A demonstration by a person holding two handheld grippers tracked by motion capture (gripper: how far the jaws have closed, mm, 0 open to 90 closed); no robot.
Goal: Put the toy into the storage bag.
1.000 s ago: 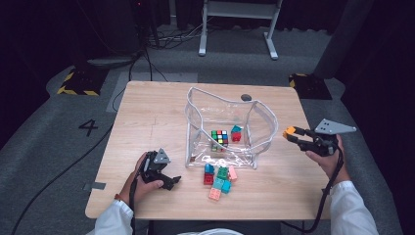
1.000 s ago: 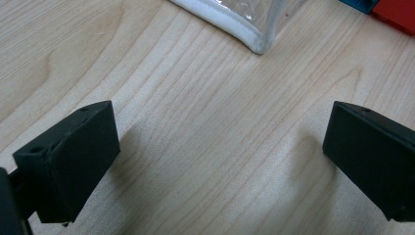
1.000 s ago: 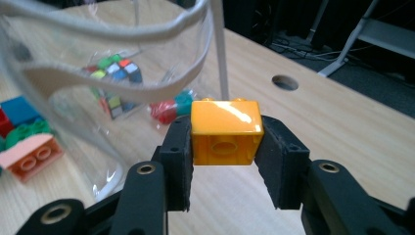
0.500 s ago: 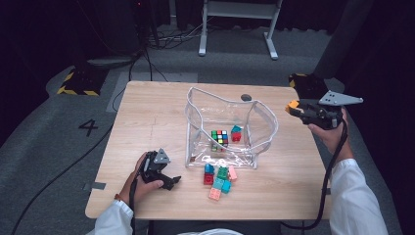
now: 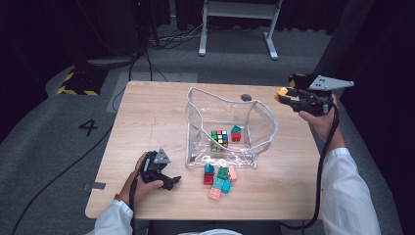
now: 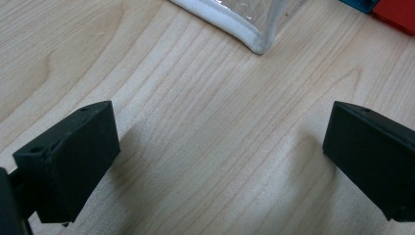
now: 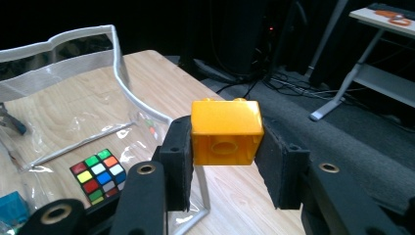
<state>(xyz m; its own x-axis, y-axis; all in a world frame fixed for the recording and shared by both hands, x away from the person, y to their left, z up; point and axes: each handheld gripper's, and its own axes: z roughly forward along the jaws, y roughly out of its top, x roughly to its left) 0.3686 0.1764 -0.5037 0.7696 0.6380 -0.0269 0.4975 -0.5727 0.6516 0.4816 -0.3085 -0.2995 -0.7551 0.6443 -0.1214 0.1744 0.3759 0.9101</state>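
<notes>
The right gripper (image 7: 225, 161) clamps one orange brick (image 7: 225, 132) above the worktop's (image 5: 147, 122) two o'clock corner. The left gripper (image 6: 220, 161), jaws wide and empty, rests at seven o'clock. The clear pouch (image 5: 266, 120) holds one puzzle cube (image 5: 219, 138) and two bricks.

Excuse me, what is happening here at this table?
A person is putting toy blocks into a clear bag on the wooden table. The right tongs hold an orange block in the air beside the bag. The left tongs rest open on the table, holding nothing. A colour cube and a teal block lie inside the bag; more blocks wait in front of it.
</notes>
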